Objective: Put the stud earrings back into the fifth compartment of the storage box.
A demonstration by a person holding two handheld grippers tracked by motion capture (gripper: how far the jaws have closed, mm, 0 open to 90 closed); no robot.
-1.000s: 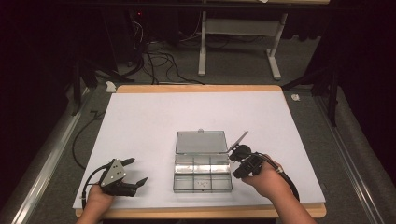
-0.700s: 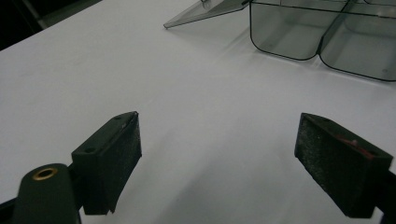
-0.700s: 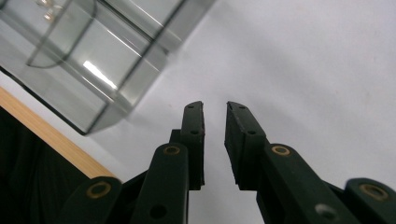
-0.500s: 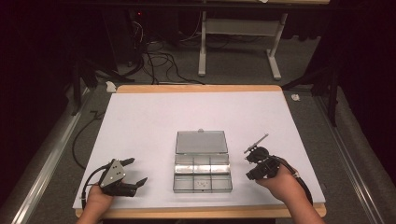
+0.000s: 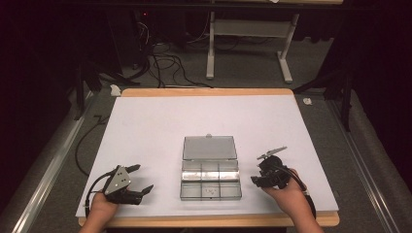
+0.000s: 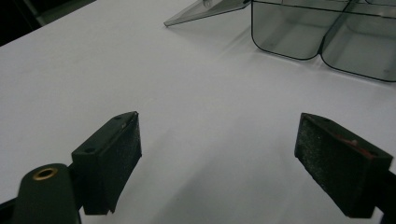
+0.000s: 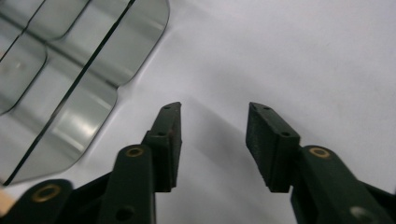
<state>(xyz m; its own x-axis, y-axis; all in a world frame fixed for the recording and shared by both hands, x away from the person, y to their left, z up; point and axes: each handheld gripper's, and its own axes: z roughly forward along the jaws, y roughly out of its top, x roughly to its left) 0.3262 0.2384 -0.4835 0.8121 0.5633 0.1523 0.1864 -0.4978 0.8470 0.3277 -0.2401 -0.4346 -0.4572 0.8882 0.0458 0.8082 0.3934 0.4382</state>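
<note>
Open clear box (image 5: 211,170) at worktop (image 5: 155,126) centre; right tool (image 5: 265,171) just beside it at 3 o'clock, jaws just opening, empty; left tool (image 5: 138,182) at 9 o'clock, wide, empty.

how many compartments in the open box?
6, in two rows of three in the clear box, between the left gripper and the right gripper. The back row shows glare; a finer divider may be hidden.
</note>
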